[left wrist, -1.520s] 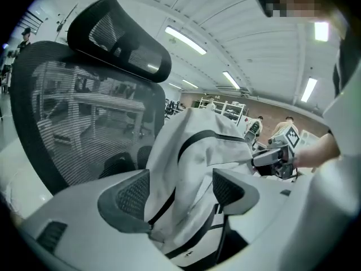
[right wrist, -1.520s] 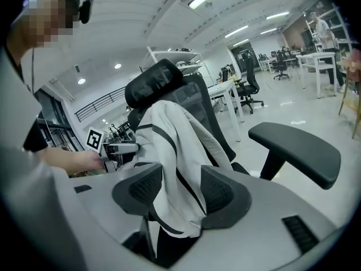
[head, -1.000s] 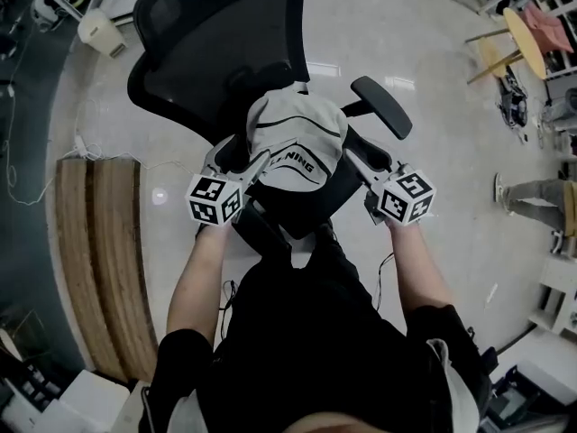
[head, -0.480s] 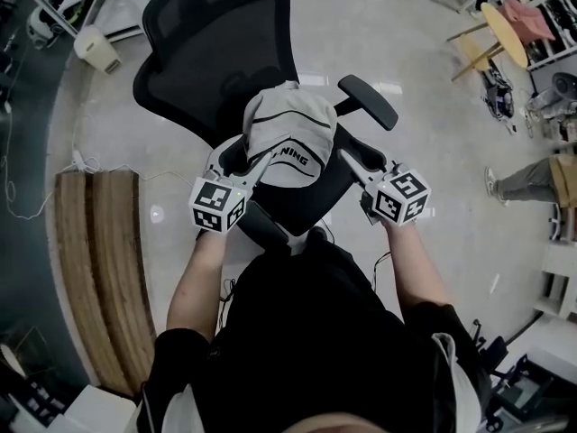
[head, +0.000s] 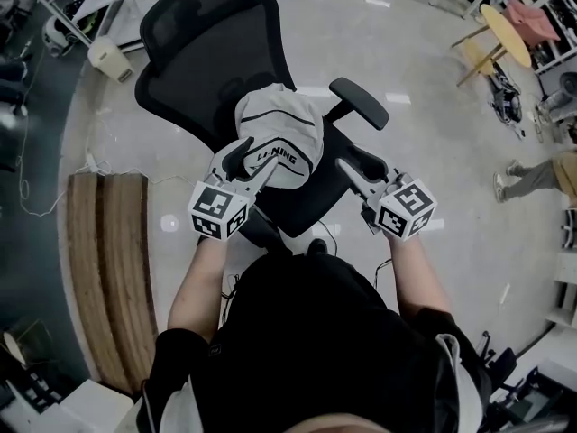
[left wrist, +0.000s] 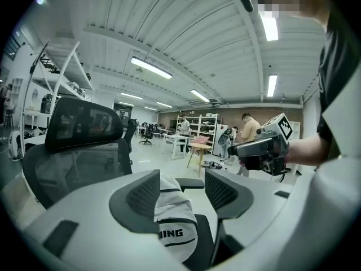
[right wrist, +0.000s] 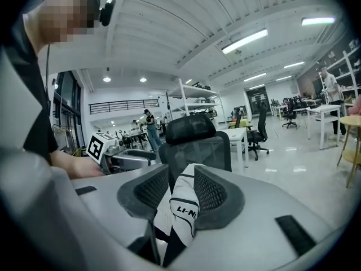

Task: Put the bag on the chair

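Right gripper [head: 356, 163] is drawing clear of the bag [head: 275, 138] on the chair [head: 203, 52]; left gripper [head: 245, 158] is hovering alongside, both standing moderately open, gripping nothing.

Left gripper [head: 248, 158], right gripper [head: 358, 162] held forward — fingers apart.

The bag [head: 275, 138] was white with thin black trim and black lettering across its lower front, soft and somewhat slumped. It sat upright on the middle of the seat of the chair [head: 207, 43], its back against the backrest. The chair was a black mesh office chair with a headrest and padded armrests.
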Action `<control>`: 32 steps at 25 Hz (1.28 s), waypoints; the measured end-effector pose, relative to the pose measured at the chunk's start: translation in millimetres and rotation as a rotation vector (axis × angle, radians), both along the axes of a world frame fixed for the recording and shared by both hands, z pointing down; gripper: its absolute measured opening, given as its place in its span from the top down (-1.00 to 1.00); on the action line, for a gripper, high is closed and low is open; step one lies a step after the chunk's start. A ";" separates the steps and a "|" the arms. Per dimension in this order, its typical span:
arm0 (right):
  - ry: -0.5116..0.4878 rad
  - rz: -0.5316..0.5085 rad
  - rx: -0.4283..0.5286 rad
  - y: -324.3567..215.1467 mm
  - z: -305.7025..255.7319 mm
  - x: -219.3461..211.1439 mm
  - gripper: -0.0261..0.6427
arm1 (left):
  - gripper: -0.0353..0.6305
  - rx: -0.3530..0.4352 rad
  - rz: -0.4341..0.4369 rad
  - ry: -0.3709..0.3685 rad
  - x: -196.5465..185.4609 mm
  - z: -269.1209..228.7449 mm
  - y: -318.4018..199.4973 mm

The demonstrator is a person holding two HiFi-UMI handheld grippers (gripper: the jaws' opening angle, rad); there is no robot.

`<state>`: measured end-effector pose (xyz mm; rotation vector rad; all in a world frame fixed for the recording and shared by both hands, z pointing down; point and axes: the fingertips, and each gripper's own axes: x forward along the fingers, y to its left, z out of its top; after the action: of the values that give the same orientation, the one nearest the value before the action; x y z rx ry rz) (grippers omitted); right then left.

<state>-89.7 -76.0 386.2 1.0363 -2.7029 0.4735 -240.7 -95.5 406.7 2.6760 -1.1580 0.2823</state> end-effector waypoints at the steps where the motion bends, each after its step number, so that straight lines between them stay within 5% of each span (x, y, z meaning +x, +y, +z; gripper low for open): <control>1: -0.007 -0.012 0.010 5.2 -5.7 4.4 0.46 | 0.12 0.003 -0.003 -0.008 5.7 -4.6 5.1; 7: -0.031 -0.038 0.041 38.1 -26.5 45.9 0.47 | 0.13 0.021 -0.043 -0.032 44.6 -32.0 47.1; 15: -0.053 -0.112 0.019 85.3 -39.1 79.5 0.77 | 0.19 0.055 -0.124 -0.040 77.9 -69.6 106.6; 25: -0.109 -0.154 0.111 118.9 -76.1 56.0 0.82 | 0.64 0.120 -0.201 -0.033 55.0 -111.4 147.7; 32: -0.135 -0.135 0.177 127.9 -93.5 15.4 0.83 | 0.74 0.105 -0.230 -0.004 16.2 -117.3 163.7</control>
<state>-74.3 51.9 292.8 0.8845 -2.9558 0.2947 -224.5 68.2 289.5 2.5950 -1.5049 0.1933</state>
